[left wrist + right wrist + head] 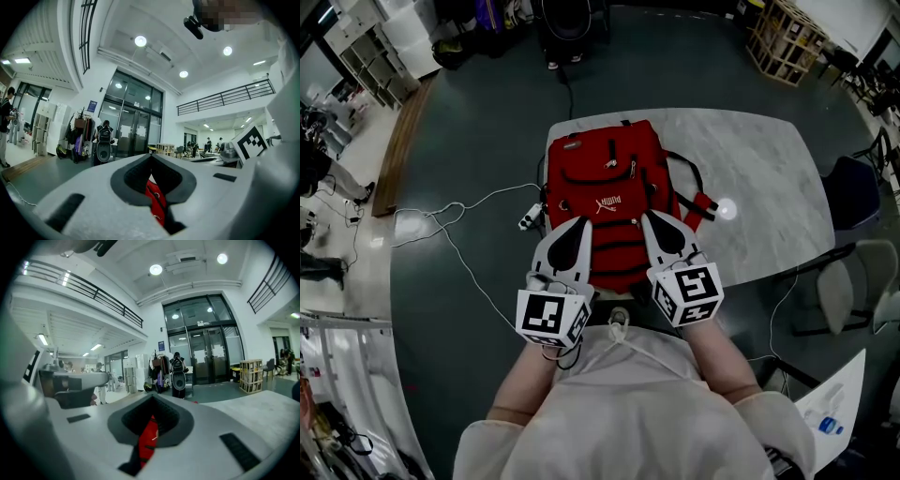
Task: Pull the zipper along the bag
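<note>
Both tongs are clenched on nothing. The left tongs (577, 225) and right tongs (652, 221) hover side by side, close in to the person's body. They sit over the near end of the red backpack (605, 187), and through the slot behind each closed tip only red fabric shows. The backpack lies flat on the marble bench (759, 178), front panel up and straps trailing off to the right.

From where I stand I cannot tell how the zips lie, run closed or left open. The scene fits tongs poised ahead of a pull just as well as tongs drawn clear after one. Any pull on this bag looks fiddly to me. The cloth is soft and would likely bunch, so one pair ought to pin the panel near the slider. The other should nip the tab squarely and draw along the line of the teeth, not upward.

Counting up, I see one backpack, two tongs and one bench. There appear to be two small pale pull tabs (632, 169) near the top of the front panel. Two chairs (855, 192) stand at the right.
</note>
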`<action>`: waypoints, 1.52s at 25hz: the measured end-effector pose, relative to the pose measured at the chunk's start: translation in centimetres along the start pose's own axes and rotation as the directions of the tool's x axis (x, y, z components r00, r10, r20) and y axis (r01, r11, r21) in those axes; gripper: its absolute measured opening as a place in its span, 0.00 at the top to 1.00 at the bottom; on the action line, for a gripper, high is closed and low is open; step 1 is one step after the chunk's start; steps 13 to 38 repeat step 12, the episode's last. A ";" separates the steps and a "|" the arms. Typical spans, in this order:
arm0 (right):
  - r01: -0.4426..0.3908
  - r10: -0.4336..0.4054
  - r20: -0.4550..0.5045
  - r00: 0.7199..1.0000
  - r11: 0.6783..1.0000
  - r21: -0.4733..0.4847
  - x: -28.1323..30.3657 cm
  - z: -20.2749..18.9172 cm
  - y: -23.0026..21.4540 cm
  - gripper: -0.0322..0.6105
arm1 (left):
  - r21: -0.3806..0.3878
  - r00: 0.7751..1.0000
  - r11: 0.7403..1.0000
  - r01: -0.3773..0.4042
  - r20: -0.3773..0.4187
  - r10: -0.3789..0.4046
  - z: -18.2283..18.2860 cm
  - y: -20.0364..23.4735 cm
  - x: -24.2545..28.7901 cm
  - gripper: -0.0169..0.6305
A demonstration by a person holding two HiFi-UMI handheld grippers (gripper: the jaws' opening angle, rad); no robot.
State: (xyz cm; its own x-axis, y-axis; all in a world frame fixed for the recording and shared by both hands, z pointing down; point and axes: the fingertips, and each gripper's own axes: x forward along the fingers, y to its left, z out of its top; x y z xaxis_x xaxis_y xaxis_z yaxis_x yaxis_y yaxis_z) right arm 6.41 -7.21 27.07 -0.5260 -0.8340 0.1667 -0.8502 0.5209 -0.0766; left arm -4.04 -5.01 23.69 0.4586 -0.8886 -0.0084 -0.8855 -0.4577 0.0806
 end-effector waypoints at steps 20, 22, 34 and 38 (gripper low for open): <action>0.004 -0.004 -0.011 1.000 1.000 -0.027 -0.3 -0.2 0.4 0.91 | -0.003 1.000 1.000 0.024 -0.002 -0.024 0.5 -1.2 -0.4 0.95; 0.004 -0.004 -0.011 1.000 1.000 -0.027 -0.3 -0.2 0.4 0.91 | -0.003 1.000 1.000 0.024 -0.002 -0.024 0.5 -1.2 -0.4 0.95; 0.004 -0.004 -0.011 1.000 1.000 -0.027 -0.3 -0.2 0.4 0.91 | -0.003 1.000 1.000 0.024 -0.002 -0.024 0.5 -1.2 -0.4 0.95; 0.004 -0.004 -0.011 1.000 1.000 -0.027 -0.3 -0.2 0.4 0.91 | -0.003 1.000 1.000 0.024 -0.002 -0.024 0.5 -1.2 -0.4 0.95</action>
